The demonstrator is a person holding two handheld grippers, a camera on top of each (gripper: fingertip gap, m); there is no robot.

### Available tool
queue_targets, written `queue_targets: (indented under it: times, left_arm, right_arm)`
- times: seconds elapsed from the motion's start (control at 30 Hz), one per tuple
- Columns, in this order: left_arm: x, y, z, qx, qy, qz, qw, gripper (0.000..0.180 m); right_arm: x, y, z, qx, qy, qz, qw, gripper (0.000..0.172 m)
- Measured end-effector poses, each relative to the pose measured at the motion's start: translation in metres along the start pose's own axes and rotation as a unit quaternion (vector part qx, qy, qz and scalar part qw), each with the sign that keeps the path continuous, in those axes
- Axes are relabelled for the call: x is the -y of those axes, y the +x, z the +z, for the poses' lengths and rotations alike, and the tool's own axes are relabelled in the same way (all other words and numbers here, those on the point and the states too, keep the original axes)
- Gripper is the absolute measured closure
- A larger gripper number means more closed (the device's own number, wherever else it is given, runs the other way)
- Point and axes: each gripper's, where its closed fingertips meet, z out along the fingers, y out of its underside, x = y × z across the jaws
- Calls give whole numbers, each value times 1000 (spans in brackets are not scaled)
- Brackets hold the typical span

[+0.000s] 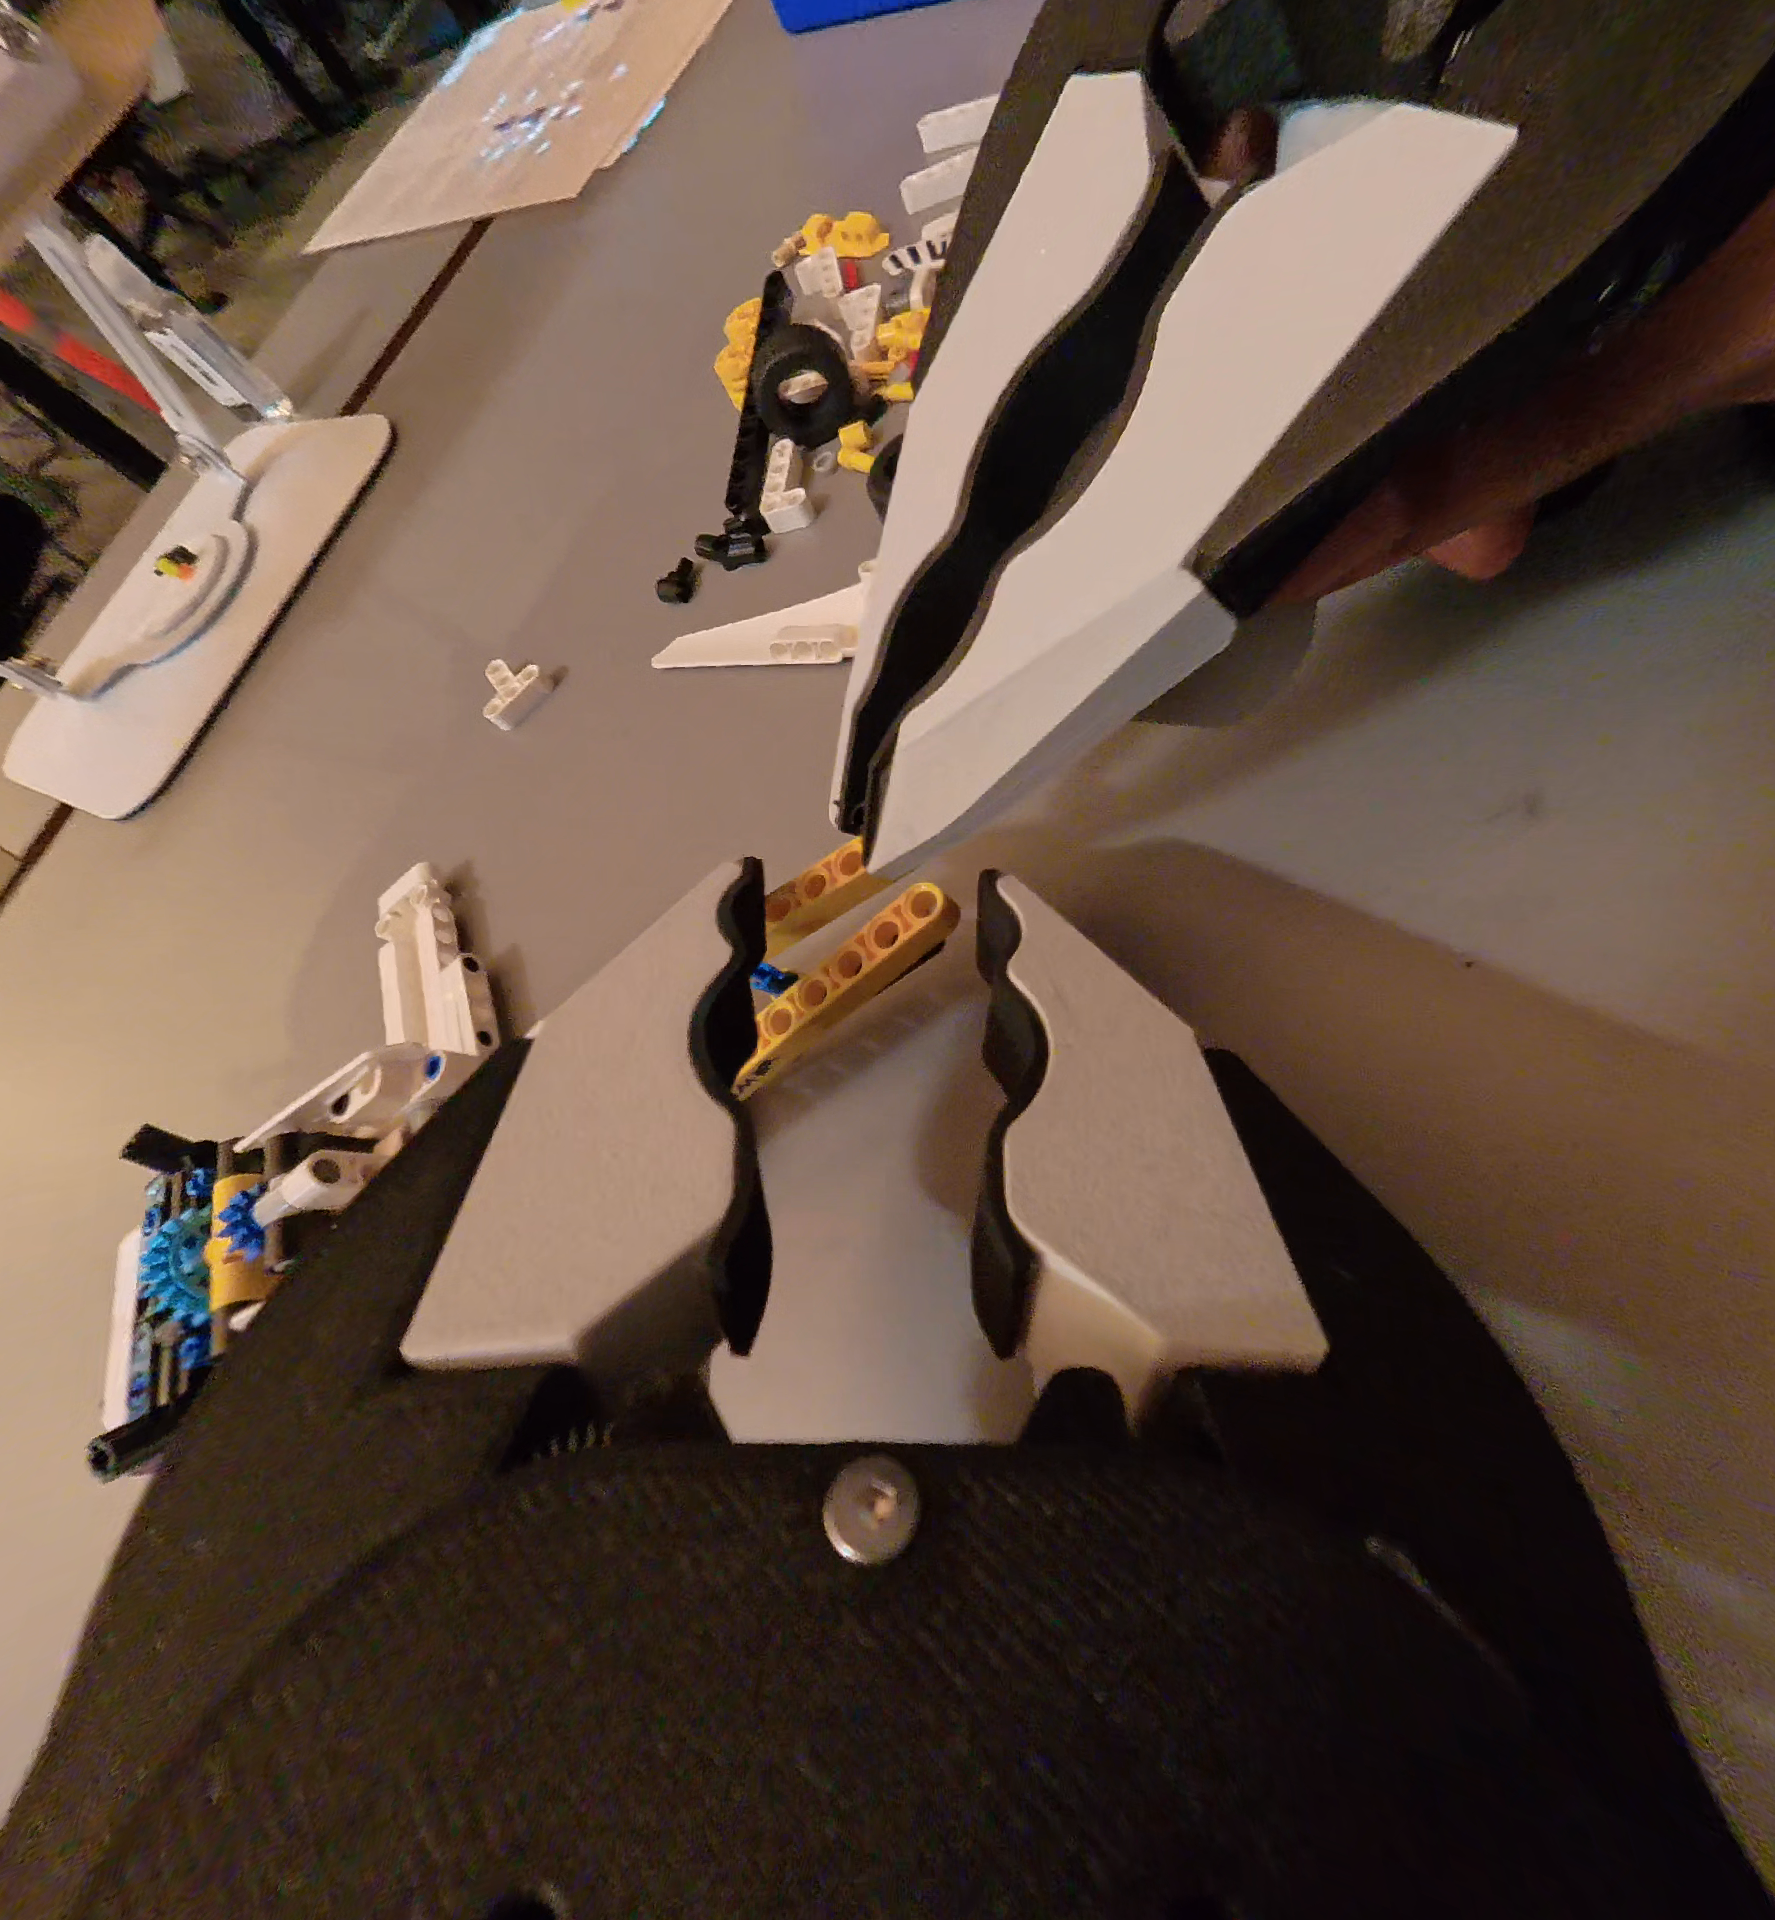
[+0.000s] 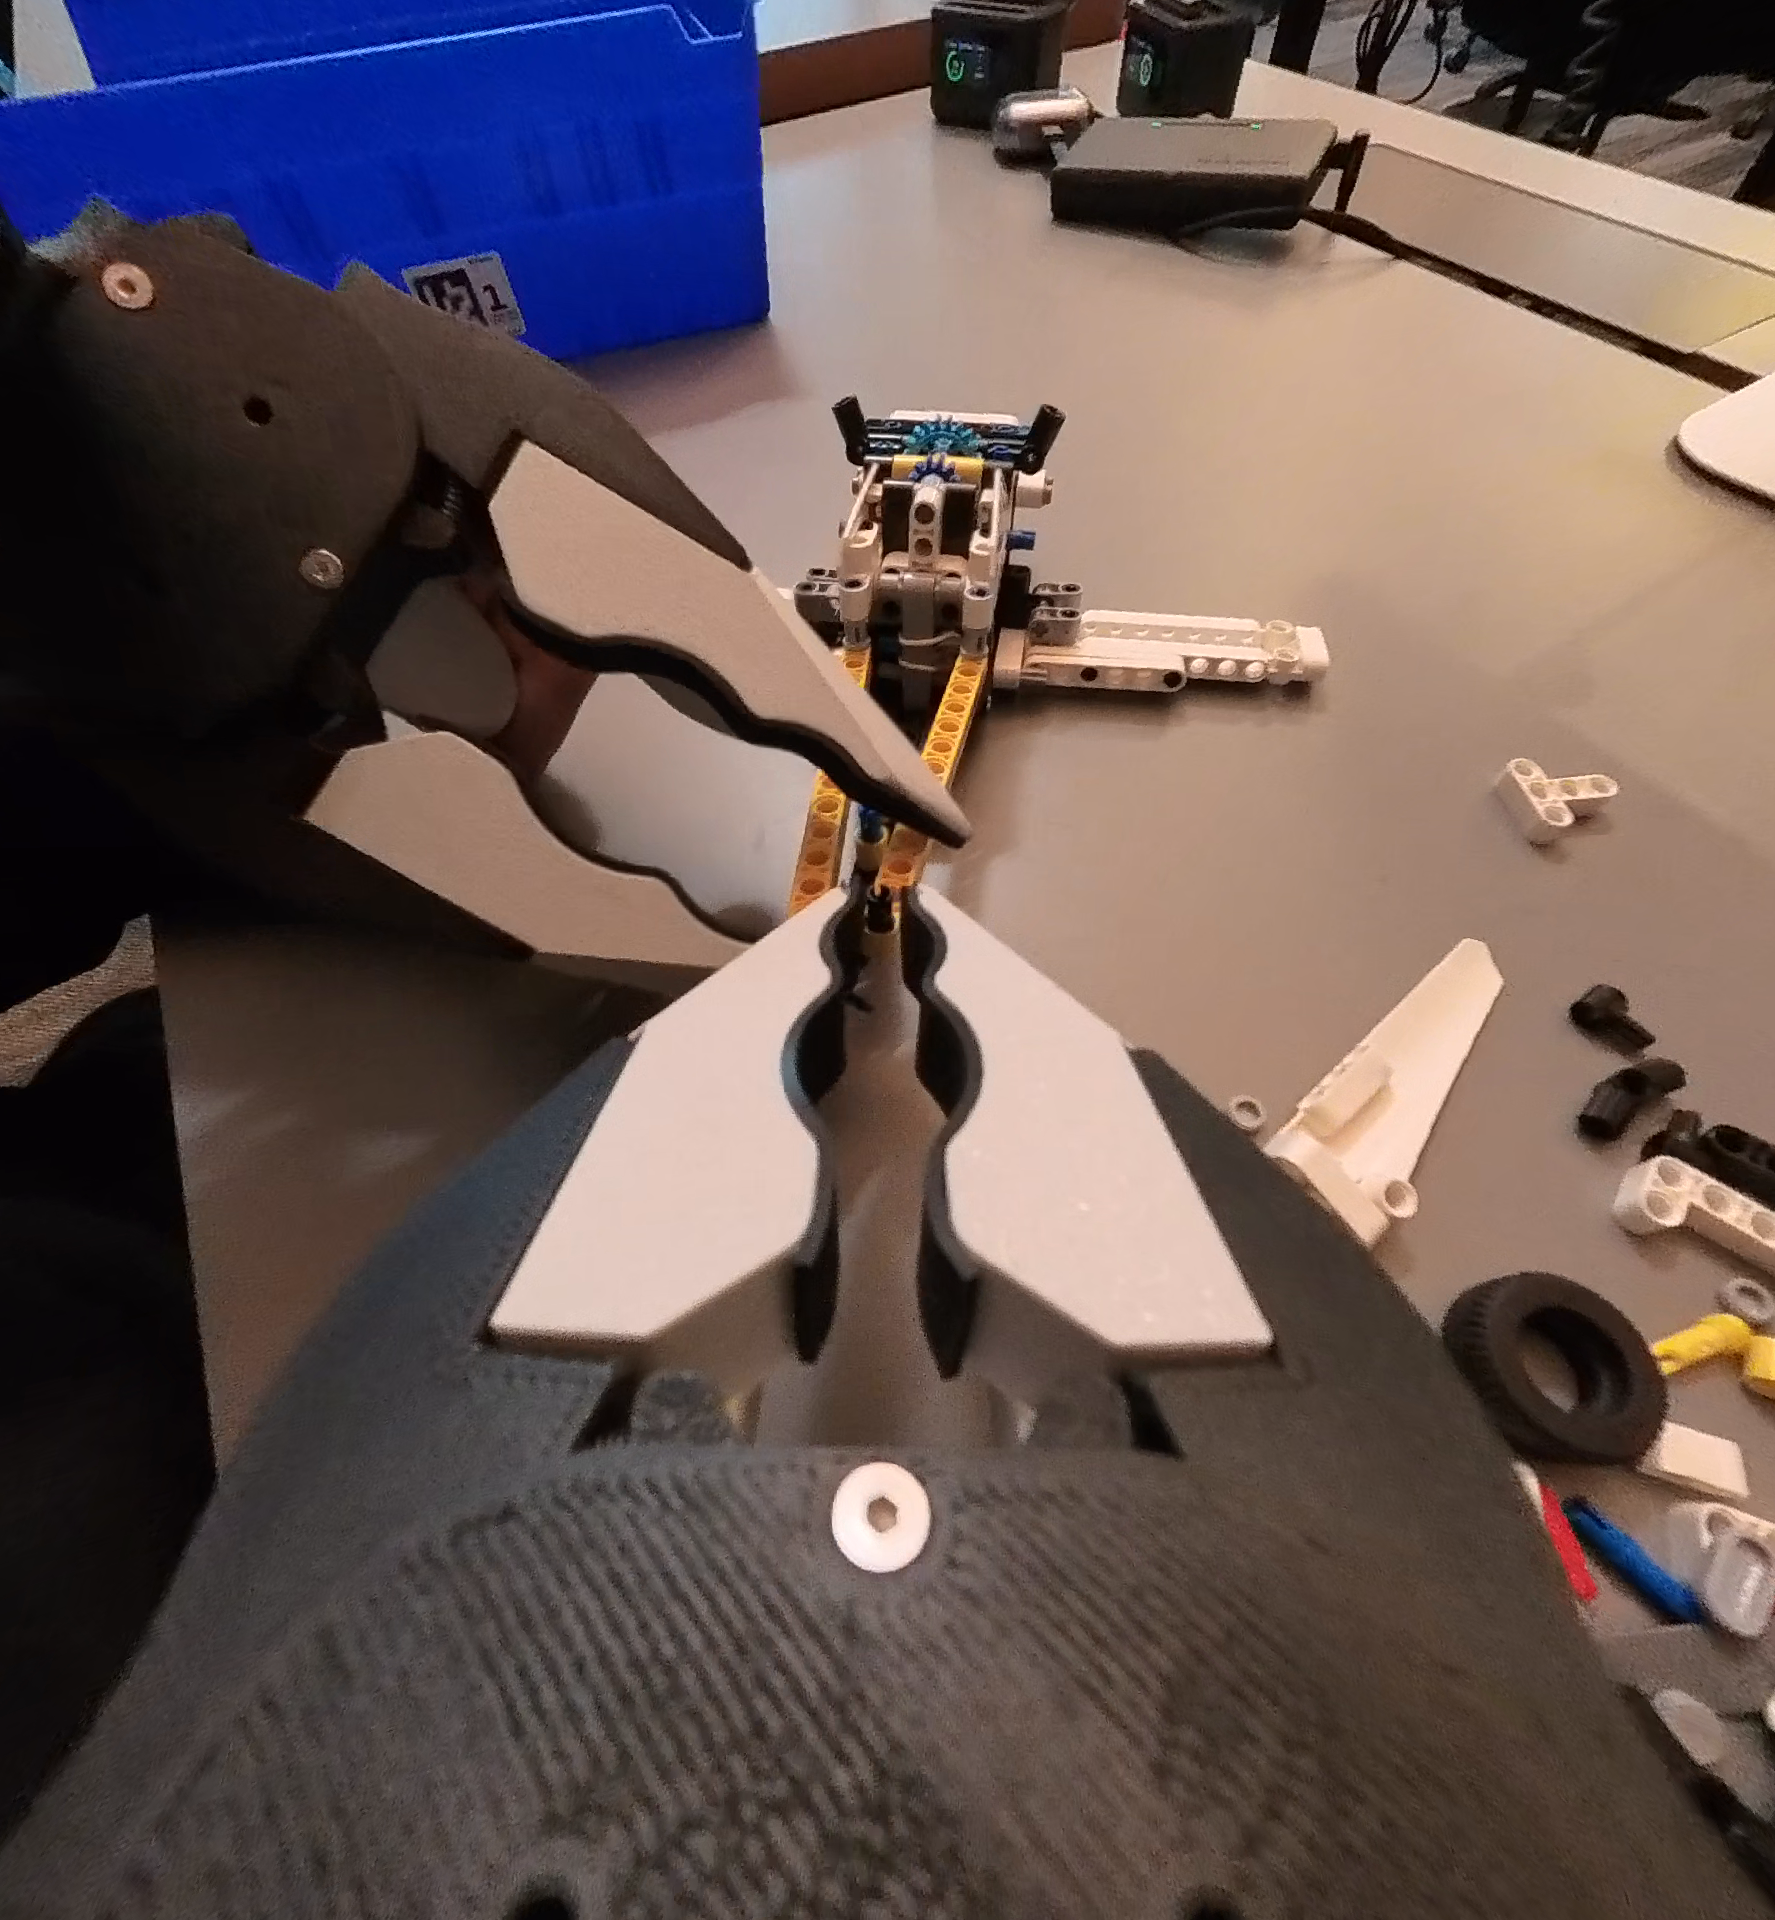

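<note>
A brick model (image 2: pixel 924 540) with a blue gear lies on the grey table (image 2: pixel 1226 436). Two long yellow holed beams (image 2: pixel 950 717) reach from it toward me. My right gripper (image 2: pixel 878 904) is shut at the beams' near end, its tips pinching a small black pin (image 2: pixel 875 914) between the beams. In the left wrist view it (image 1: pixel 857 821) comes down from the upper right onto the far beam. My left gripper (image 1: pixel 867 883) is open around the yellow beams (image 1: pixel 862 966). Its left pad (image 1: pixel 732 997) touches the nearer beam and its right pad stands apart. A blue pin (image 1: pixel 774 977) sits between the beams.
A blue bin (image 2: pixel 395 156) stands at the back left. Loose parts lie to the right: a white wing piece (image 2: pixel 1382 1081), a white T piece (image 2: pixel 1548 800) and a black tyre (image 2: pixel 1548 1361). A dark charger box (image 2: pixel 1195 166) sits at the back. A white stand base (image 1: pixel 197 623) is far off. The tips of both grippers are at nearly the same place.
</note>
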Motion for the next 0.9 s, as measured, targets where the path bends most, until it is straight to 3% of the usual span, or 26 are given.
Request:
queue_targets:
  times: [0.27,0.43,0.8,0.87,0.9]
  left_arm:
    - [3,-5,3,46,3,47,998,159]
    - [11,-8,-1,26,37,-17,999,162]
    - [18,-15,-3,52,52,-42,996,164]
    - [-6,-2,9,30,-31,-19,999,166]
    - [-5,-3,9,61,-30,25,997,171]
  right_arm:
    - [7,-1,2,-13,18,-7,1000,170]
    - [17,0,0,-27,51,-4,998,171]
    - [33,4,-5,-44,109,28,993,170]
    - [69,15,-32,-67,198,47,977,171]
    - [75,26,-38,-94,186,33,977,170]
